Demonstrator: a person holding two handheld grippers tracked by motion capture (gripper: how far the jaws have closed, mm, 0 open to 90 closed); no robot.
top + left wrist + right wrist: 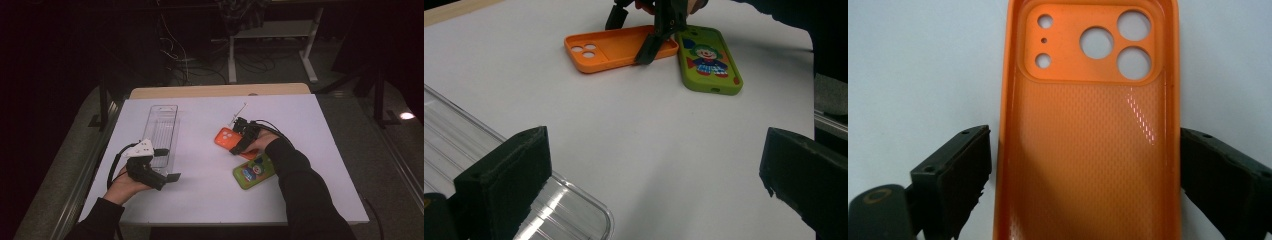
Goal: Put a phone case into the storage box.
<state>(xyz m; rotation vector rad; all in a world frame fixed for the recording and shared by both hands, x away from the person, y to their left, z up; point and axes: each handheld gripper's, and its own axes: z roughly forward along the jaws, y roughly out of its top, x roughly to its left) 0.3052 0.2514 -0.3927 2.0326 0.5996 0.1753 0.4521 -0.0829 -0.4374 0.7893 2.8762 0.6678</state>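
While the left gripper is idling spread at the near end of the clear plastic tray, the right gripper is straddling the orange phone case, jaws spread on either long edge, not yet pinching. Its long axis is running straight ahead between them. Beside it is lying a green clown-print case; no writing is reading legibly.

The room is dark — a white table top sits lit in the middle. Beyond it, tangled cables lie on the floor beside white desk legs. A bright spot of light glows far right.
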